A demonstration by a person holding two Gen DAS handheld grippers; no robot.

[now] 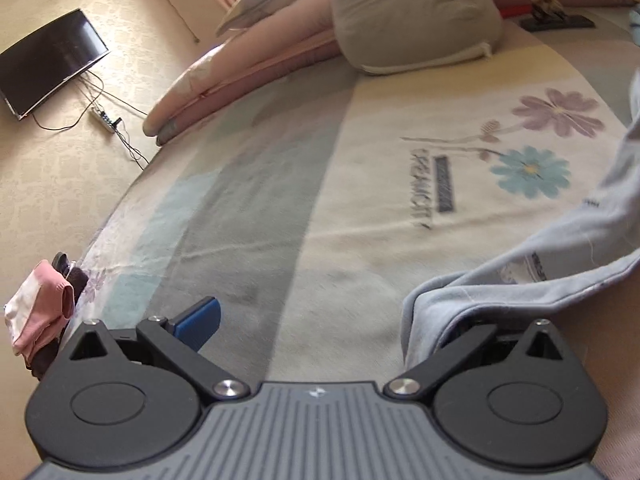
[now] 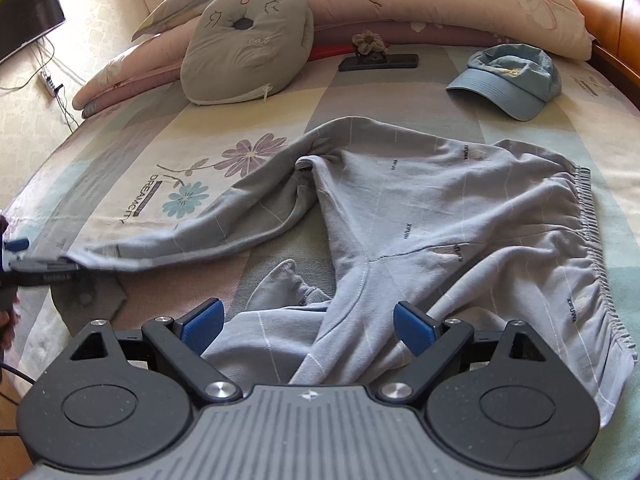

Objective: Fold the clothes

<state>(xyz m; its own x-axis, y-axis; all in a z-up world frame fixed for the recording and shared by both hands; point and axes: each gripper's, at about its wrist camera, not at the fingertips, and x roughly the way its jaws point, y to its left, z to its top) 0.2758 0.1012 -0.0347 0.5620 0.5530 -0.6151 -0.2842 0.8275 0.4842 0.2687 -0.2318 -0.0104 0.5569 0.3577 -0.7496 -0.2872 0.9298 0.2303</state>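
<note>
Pale grey-blue sweatpants with an elastic waistband (image 2: 420, 216) lie spread and rumpled across the striped floral bed sheet (image 2: 120, 184), waistband toward 3 o'clock in the right wrist view, one leg stretched out toward 9 o'clock, the other bunched toward 6 o'clock. Right gripper (image 2: 308, 326) released, blue fingers spread wide, hovering just over the crotch and bunched leg; cloth lies between and under the fingers (image 2: 202, 326) but is not pinched. Left gripper (image 2: 44, 266) shows at the 9 o'clock edge of the right wrist view, at the cuff of the stretched leg. In the left wrist view the same gripper (image 1: 320, 320) has its left blue finger (image 1: 200, 322) bare, while the sweatpants leg (image 1: 500, 292) drapes over the right finger at 4 o'clock and hides it; jaws look wide apart, though whether the cloth is pinched cannot be told. Beyond the pants at 12 o'clock: grey cat-face cushion (image 2: 248, 40), rolled pink quilt (image 2: 440, 4), black phone with a flower ornament (image 2: 378, 60). Light blue cap (image 2: 506, 78) at 1 o'clock, well apart from the pants. Black wall television (image 1: 50, 60) at 10 o'clock in the left view, white power strip (image 1: 102, 118) below it. Pink and dark clothing bundle (image 1: 40, 312) at the bed edge, 8 o'clock.
</note>
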